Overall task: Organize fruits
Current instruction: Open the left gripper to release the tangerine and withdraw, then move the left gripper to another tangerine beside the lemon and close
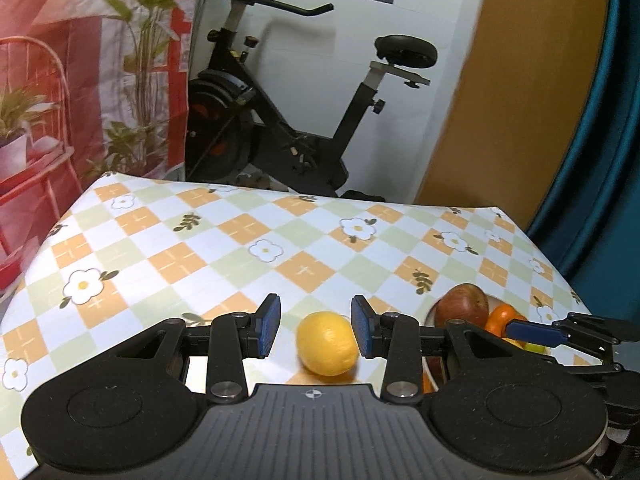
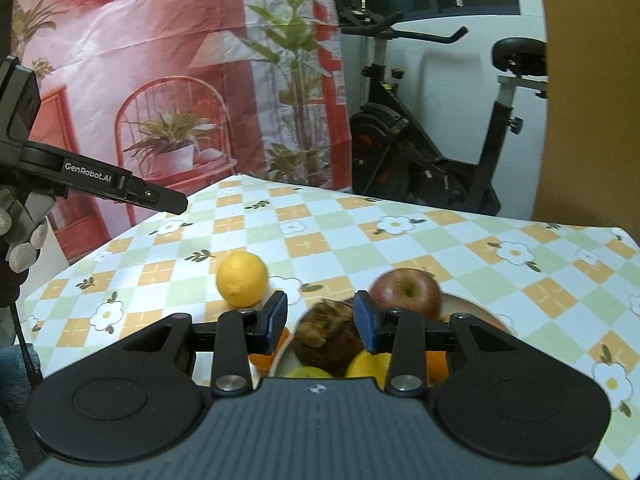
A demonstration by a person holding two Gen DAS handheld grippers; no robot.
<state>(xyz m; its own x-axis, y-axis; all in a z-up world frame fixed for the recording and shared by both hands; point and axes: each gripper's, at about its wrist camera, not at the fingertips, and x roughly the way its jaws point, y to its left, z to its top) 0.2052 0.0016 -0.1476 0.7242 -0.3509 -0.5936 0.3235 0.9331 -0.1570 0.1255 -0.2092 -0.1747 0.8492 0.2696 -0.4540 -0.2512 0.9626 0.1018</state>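
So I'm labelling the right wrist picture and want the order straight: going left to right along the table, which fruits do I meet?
Round yellow lemon on the checked tablecloth, brown rough-skinned fruit between the open jaws of the right gripper, then the red apple at the back of the pale plate.

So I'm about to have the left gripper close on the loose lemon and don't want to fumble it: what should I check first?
1. Left gripper open: ok.
2. Lemon between the pads: ok in the left wrist view, nearer the right pad.
3. Pads down at lemon height: cannot tell; the right wrist view shows the gripper raised.
4. Lemon resting alone on the tablecloth: ok.
5. Right gripper clear of the lemon: ok, over the plate, open around a dark brown fruit.
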